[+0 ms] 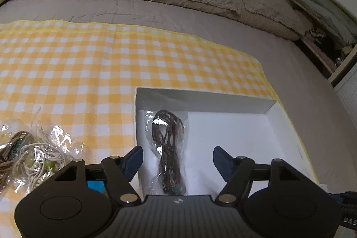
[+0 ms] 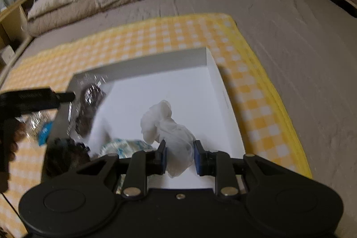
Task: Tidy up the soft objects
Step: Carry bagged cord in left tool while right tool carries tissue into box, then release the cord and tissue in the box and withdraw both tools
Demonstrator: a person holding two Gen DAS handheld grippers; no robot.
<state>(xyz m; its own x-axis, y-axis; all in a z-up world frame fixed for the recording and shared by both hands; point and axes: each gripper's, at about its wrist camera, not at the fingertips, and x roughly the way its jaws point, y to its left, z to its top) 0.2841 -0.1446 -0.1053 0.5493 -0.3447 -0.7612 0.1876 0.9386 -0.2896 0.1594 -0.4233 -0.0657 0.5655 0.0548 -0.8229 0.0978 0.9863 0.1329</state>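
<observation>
Left wrist view showed the left gripper (image 1: 177, 160) spread above the bagged dark cord (image 1: 167, 148), already in the white box (image 1: 205, 99); the right gripper (image 2: 180, 156) pinched a white glove (image 2: 165, 124) over it; bagged cords (image 1: 33, 148) beside it waited.

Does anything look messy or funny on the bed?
Mostly tidy. The clear bag of pale tangled cords lies loose on the yellow checked blanket, outside the white cardboard box, where the clear bag of dark cord already lies.
</observation>
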